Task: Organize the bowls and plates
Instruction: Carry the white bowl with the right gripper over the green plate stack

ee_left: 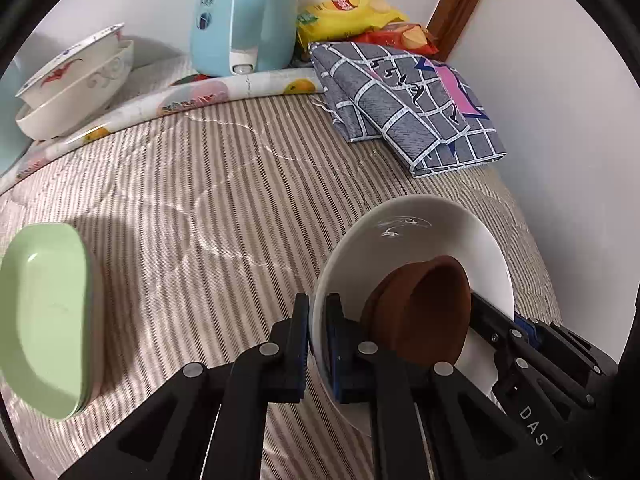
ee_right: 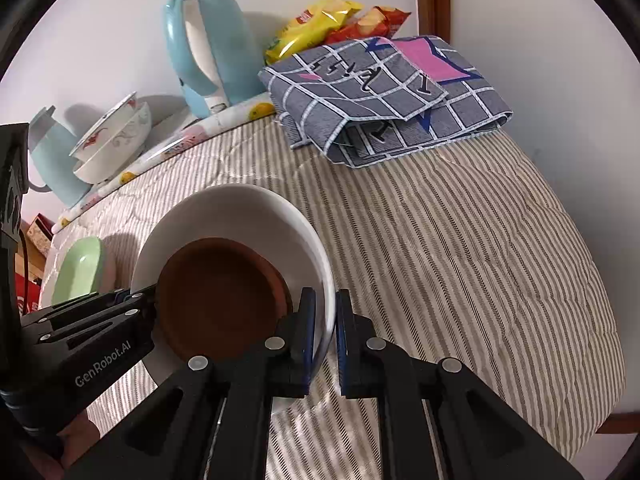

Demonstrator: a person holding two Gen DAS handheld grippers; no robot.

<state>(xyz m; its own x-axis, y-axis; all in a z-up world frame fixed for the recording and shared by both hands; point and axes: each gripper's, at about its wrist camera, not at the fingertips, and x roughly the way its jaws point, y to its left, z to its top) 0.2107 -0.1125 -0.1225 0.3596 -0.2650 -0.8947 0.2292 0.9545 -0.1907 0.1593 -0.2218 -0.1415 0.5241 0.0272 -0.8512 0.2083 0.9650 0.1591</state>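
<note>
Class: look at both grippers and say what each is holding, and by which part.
Both hold the same white plate by its rim: the left gripper on one side, the right gripper on the opposite side. Brown dishes lie in it.

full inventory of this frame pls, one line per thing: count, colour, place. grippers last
white plate: 1, white, front centre, rim clamped by both grippers
brown dishes: 2 nested, brown, inside the white plate
green trays: stack, count unclear, pale green, left on the striped cover
patterned bowls: 2 stacked, white with red and grey motifs, back left
kettle: 1, light blue, back centre
second jug: 1, light blue, far left, behind the bowls
folded cloth: 1, grey check with pink patch, back right
snack bags: 2, yellow and red, behind the cloth
striped cover: 1, beige and grey, underneath
left gripper: black, shut on plate rim
right gripper: black, shut on opposite rim
</note>
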